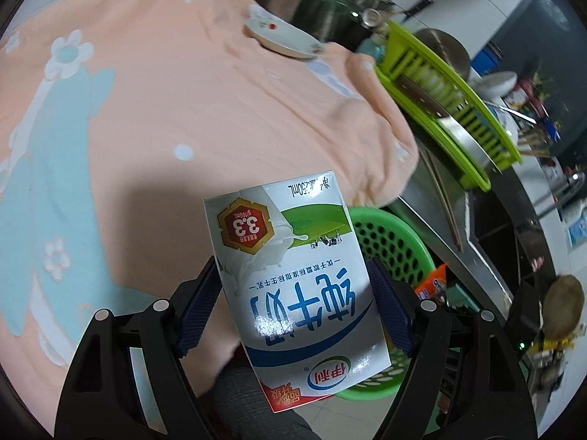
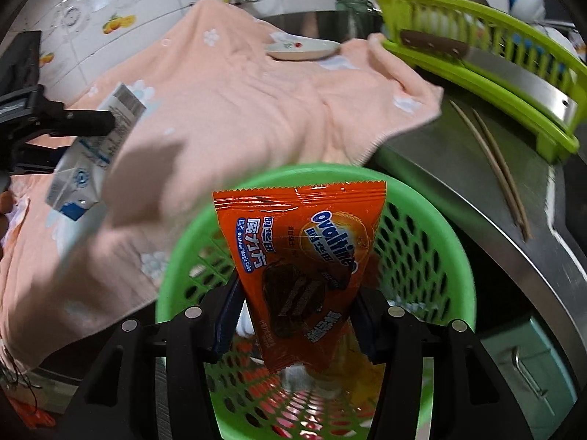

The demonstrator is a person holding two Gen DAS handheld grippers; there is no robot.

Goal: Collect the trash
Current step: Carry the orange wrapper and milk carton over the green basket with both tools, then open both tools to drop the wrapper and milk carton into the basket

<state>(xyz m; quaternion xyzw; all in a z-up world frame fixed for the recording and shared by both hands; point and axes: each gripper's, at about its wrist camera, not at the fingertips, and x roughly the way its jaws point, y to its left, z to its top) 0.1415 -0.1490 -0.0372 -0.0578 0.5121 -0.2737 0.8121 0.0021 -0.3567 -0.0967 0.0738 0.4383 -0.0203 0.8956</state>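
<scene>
1. Hidden/cut off: lower end of the white-and-blue milk carton (image 1: 293,275) runs out between the fingers toward the lens. The perforated green plastic basket (image 2: 422,198) is mostly covered by carton and gripper in the left view; its bottom is blurred in the right view, and something pale lies in there, probably trash, can't confirm.
2. Left gripper (image 1: 293,293): clamped on the milk carton, both blue pads against its sides, carton held above the edge of the peach flowered towel (image 1: 183,91), just beside the basket.
3. Right gripper (image 2: 299,315): pinching the orange Ovaltine snack wrapper (image 2: 301,256) by its lower part, wrapper directly over the basket opening.
4. Surface/room: the towel is spread on a stainless steel counter (image 2: 458,190); white tiled wall behind; cluttered kitchen shelves at the right of the left view.
5. Counts: one carton, one wrapper, one basket, one small white floral saucer (image 2: 302,50) on the towel, two wooden chopsticks (image 2: 491,165) on the steel, one lime-green dish rack (image 2: 477,73) holding one cleaver (image 2: 513,73).
</scene>
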